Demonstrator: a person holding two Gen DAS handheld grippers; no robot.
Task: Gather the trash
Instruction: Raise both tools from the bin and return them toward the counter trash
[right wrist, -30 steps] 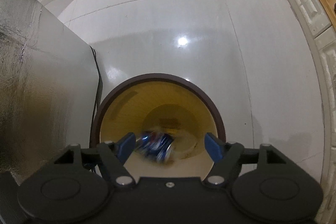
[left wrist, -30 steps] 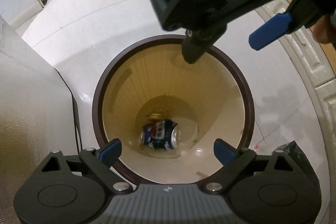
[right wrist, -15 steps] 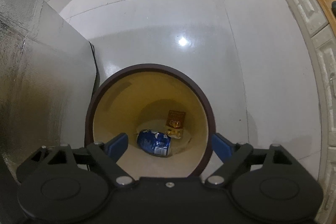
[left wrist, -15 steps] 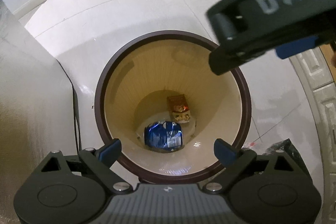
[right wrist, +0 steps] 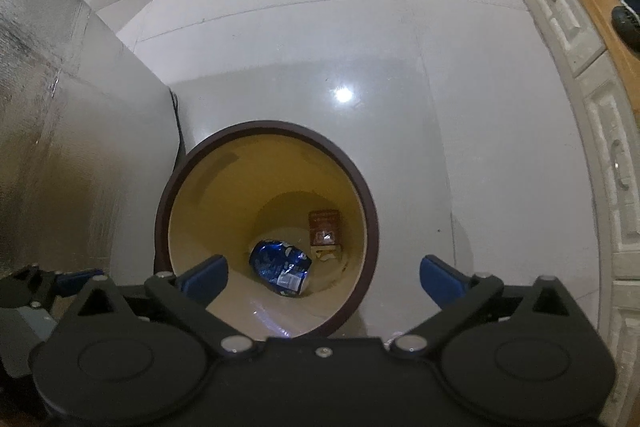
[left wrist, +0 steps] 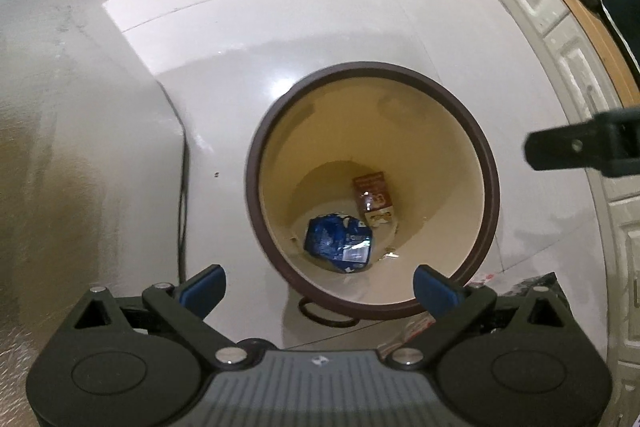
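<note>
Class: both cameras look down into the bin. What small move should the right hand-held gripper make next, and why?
Probably lift the right hand-held gripper away from the bin. Its jaws are opening with nothing between them, and the blue can already lies at the bottom beside a brown packet, so this drop looks finished.

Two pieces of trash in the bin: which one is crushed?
The blue can, dented and lying on its side at the bottom of the bin. The brown carton beside it keeps its box shape.
</note>
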